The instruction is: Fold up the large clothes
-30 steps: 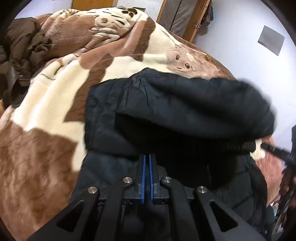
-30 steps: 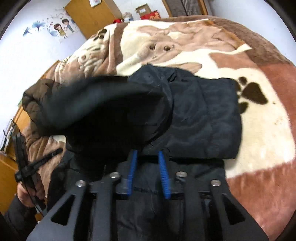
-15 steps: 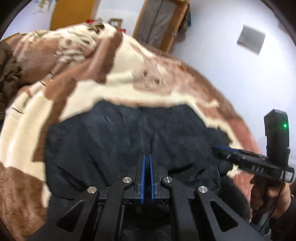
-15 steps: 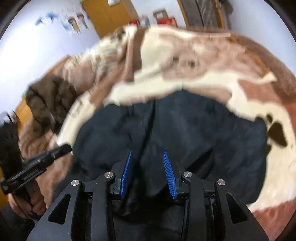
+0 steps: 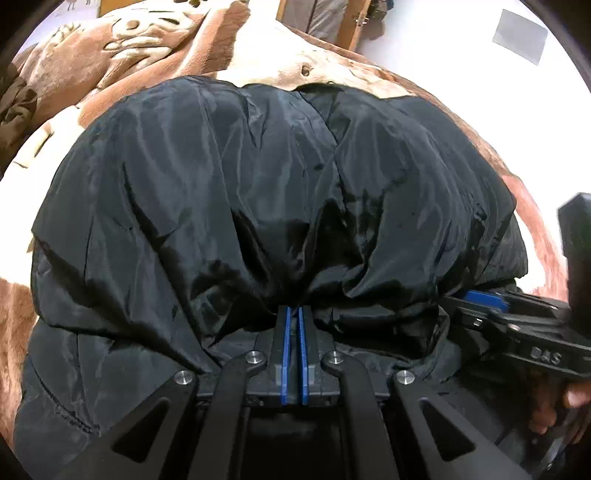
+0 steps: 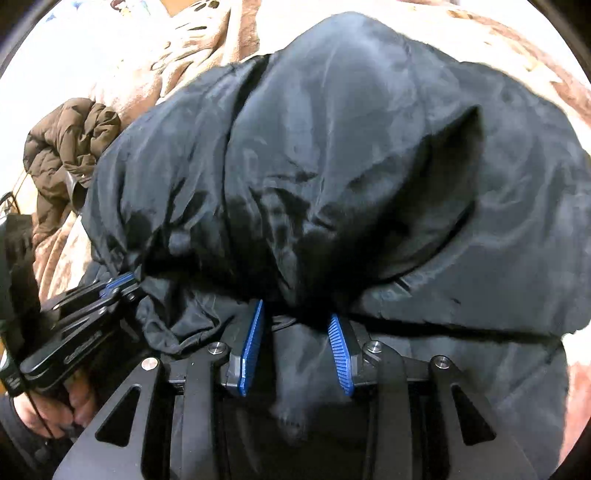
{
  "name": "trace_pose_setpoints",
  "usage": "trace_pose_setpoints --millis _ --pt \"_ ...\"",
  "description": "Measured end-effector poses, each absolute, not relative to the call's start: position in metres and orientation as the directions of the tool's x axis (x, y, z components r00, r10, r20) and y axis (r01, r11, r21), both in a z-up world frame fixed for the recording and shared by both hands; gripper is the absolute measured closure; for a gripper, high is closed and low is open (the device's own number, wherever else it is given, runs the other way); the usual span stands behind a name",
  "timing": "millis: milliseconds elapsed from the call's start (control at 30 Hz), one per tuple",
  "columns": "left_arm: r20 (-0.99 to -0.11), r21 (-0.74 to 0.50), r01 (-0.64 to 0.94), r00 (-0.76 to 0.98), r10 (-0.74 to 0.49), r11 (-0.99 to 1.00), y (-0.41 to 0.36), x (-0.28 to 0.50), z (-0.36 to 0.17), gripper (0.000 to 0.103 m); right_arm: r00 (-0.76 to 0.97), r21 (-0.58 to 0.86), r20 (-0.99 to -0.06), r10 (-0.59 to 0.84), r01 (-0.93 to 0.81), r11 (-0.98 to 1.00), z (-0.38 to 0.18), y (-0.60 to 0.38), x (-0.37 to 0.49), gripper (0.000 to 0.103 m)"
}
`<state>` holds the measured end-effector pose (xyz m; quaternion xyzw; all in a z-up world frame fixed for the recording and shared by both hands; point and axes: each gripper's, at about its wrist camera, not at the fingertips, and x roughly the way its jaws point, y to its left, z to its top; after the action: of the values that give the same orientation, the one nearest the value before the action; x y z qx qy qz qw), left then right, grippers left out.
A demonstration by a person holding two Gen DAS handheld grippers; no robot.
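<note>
A large black padded jacket (image 5: 258, 192) lies on the bed and fills both views; it also shows in the right wrist view (image 6: 351, 166). Its upper layer is folded over toward me and bunches at the grippers. My left gripper (image 5: 294, 312) is shut, its blue pads pinching the edge of the folded layer. My right gripper (image 6: 295, 314) has its blue pads (image 6: 338, 339) apart with a thick bunch of jacket fabric between them. Each gripper shows in the other's view: the right one (image 5: 517, 325) and the left one (image 6: 92, 314).
A brown and cream plush blanket (image 5: 110, 48) covers the bed under the jacket. A brown puffy coat (image 6: 66, 147) lies crumpled at the left. A wooden door frame (image 5: 354, 22) and white wall stand behind the bed.
The lifted fold of the jacket has come down over the lower part. Both grippers have dropped low and close to the fabric; the right pads stand wider apart than a second ago.
</note>
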<state>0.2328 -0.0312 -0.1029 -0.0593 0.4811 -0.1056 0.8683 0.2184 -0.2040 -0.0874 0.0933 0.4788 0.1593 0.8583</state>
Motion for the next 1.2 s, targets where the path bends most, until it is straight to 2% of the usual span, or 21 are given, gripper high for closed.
trace_pose_setpoints --millis 167,300,333,433,533,633,700,833,900,967,1033,1100,1200 --pt "-0.805 -0.251 0.141 0.519 -0.287 0.958 -0.022 0.214 -0.072 0.098 0.640 0.283 -0.678 0.361 -0.227 0.932 -0.023 -0.225 0.190 0.067" --pt "-0.757 -0.240 0.146 0.591 -0.279 0.960 -0.006 0.215 -0.035 0.098 0.699 0.254 -0.634 0.331 -0.216 0.943 0.005 -0.234 0.214 0.067" --pt "-0.744 -0.235 0.134 0.612 -0.267 0.963 -0.002 0.222 -0.027 0.097 0.704 0.245 -0.633 0.321 -0.211 0.946 0.006 -0.235 0.220 0.067" --pt "-0.730 -0.205 0.048 0.658 -0.185 0.978 0.019 0.259 -0.023 0.082 0.706 0.229 -0.653 0.276 -0.163 0.960 -0.005 -0.235 0.249 0.067" --pt "-0.781 -0.206 -0.058 0.611 -0.129 0.977 0.044 0.291 -0.054 0.082 0.630 0.229 -0.742 0.230 -0.084 0.970 -0.043 -0.245 0.277 0.067" --pt "-0.796 -0.229 -0.062 0.586 -0.151 0.971 0.052 0.294 -0.082 0.082 0.622 0.276 -0.735 0.271 -0.091 0.957 -0.067 -0.257 0.279 0.067" --pt "-0.786 -0.175 -0.033 0.607 -0.119 0.984 0.043 0.289 -0.085 0.082 0.637 0.259 -0.727 0.256 -0.091 0.962 -0.074 -0.254 0.275 0.067" --pt "-0.791 -0.189 -0.049 0.600 -0.123 0.981 0.044 0.280 -0.073 0.082 0.618 0.243 -0.752 0.229 -0.062 0.968 -0.056 -0.251 0.275 0.067" --pt "-0.774 -0.213 -0.043 0.617 -0.142 0.976 0.047 0.271 -0.059 0.082 0.659 0.252 -0.715 0.233 -0.068 0.965 -0.031 -0.250 0.264 0.067" --pt "-0.741 -0.229 -0.022 0.653 -0.159 0.973 0.051 0.264 -0.045 0.082 0.706 0.289 -0.646 0.292 -0.129 0.949 -0.005 -0.245 0.246 0.067" --pt "-0.716 -0.237 -0.005 0.677 -0.171 0.971 0.052 0.258 -0.035 0.082 0.710 0.295 -0.620 0.334 -0.184 0.938 0.004 -0.231 0.240 0.067" --pt "-0.723 -0.222 -0.009 0.672 -0.159 0.975 0.053 0.258 -0.039 0.082 0.685 0.263 -0.640 0.349 -0.231 0.936 -0.003 -0.213 0.239 0.067" --pt "-0.773 -0.246 -0.048 0.613 -0.166 0.968 0.061 0.266 -0.066 0.082 0.619 0.225 -0.723 0.306 -0.209 0.952 -0.042 -0.201 0.255 0.067"
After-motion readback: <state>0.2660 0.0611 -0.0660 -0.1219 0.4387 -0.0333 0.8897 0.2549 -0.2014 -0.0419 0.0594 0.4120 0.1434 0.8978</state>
